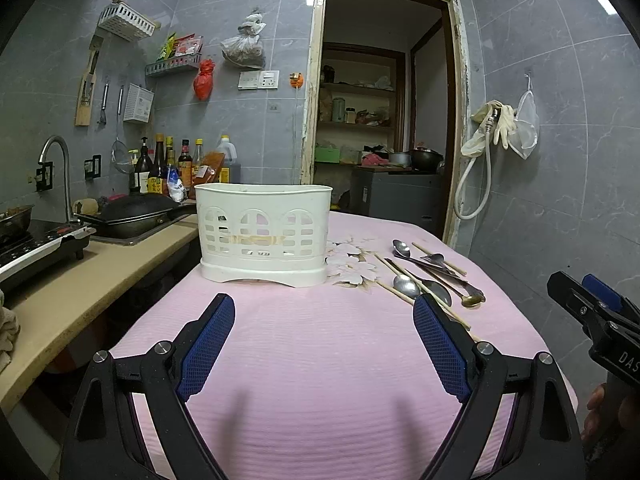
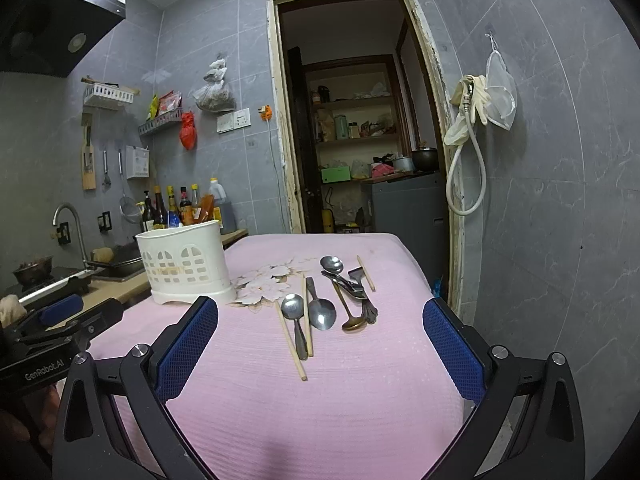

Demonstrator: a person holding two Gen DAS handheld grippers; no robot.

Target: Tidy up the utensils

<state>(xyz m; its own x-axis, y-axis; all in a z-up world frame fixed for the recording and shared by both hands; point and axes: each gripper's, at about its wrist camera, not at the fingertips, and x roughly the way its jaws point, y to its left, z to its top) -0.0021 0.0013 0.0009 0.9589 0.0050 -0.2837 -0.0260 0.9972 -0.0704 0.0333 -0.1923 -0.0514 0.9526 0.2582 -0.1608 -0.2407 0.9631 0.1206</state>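
Both claws, my left gripper (image 1: 324,312) and right gripper (image 2: 320,316), gape empty. Spoons (image 2: 320,312) and chopsticks (image 2: 291,342) lie right of the white caddy (image 2: 186,268); thin, slick metal, I'd pinch mid-handle.

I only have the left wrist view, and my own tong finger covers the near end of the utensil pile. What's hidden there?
Observer: The long chopstick runs on toward us and ends free on the pink cloth.
Operator: Are the right tongs holding anything?
Observer: No, the right tongs are open and empty, facing the pile.
Operator: Which spoon lies nearest them?
Observer: A steel spoon, bowl away, handle toward us between two chopsticks.
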